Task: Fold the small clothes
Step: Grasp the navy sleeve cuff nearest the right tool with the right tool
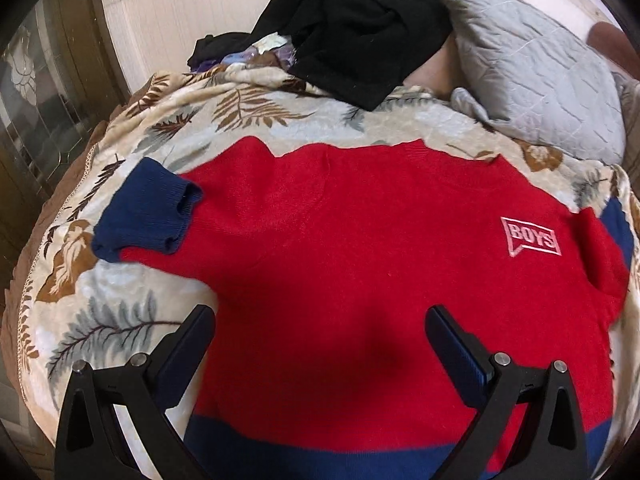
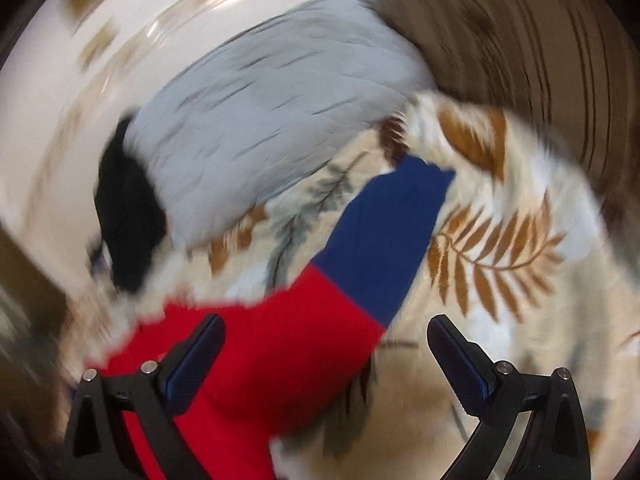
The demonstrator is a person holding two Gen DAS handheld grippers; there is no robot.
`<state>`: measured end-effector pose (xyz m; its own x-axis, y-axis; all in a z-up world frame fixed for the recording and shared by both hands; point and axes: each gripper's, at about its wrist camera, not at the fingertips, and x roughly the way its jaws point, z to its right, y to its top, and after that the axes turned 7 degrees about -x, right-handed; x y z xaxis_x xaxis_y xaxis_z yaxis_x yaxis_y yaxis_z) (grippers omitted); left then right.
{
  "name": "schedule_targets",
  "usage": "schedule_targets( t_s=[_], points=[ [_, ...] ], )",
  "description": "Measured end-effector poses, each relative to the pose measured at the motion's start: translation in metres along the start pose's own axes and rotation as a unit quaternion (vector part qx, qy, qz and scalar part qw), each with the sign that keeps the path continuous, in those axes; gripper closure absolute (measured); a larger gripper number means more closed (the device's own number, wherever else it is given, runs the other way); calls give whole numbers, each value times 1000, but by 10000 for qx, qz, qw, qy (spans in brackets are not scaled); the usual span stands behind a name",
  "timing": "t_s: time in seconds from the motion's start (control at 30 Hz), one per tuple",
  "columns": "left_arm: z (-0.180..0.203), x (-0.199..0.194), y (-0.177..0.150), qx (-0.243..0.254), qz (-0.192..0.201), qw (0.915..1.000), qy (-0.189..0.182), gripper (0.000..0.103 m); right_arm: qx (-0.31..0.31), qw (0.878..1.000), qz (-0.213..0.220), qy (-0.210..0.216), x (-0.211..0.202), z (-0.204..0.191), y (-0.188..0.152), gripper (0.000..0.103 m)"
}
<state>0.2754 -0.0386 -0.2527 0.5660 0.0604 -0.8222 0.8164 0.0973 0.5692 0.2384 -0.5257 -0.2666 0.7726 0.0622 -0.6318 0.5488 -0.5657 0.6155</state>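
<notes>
A red sweater [image 1: 360, 240] with navy cuffs, a navy hem and a white "BOYS" patch [image 1: 530, 240] lies flat on the leaf-print blanket [image 1: 120, 320]. One sleeve is folded onto the body, its navy cuff [image 1: 148, 212] at the left. My left gripper [image 1: 320, 320] hangs open just above the sweater's lower body, nothing between its fingers. In the blurred right wrist view the other sleeve [image 2: 288, 340] runs out to its navy cuff [image 2: 384, 232]. My right gripper [image 2: 326, 332] stands open over that sleeve, the pads apart from the cloth.
A heap of black clothes [image 1: 352, 28] lies at the far side of the bed, beside a grey quilted pillow [image 1: 532, 72]. The bed's edge drops off at the left, with a dark wooden cabinet [image 1: 48, 80] beyond it. The pillow [image 2: 260, 120] also shows ahead of the right gripper.
</notes>
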Motion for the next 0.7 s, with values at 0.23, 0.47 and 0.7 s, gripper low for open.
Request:
schedule_targets(
  t_s=[0.23, 0.47, 0.7],
  points=[
    [10, 35, -3, 316, -269, 9990, 165, 0, 683, 9973, -225, -121, 55, 52, 27, 28],
    [11, 53, -11, 377, -395, 9984, 133, 0, 913, 9957, -150, -53, 86, 69, 45, 41],
    [9, 57, -13, 134, -417, 9990, -18, 0, 1012, 9948, -12, 118, 86, 75, 48, 72]
  ],
)
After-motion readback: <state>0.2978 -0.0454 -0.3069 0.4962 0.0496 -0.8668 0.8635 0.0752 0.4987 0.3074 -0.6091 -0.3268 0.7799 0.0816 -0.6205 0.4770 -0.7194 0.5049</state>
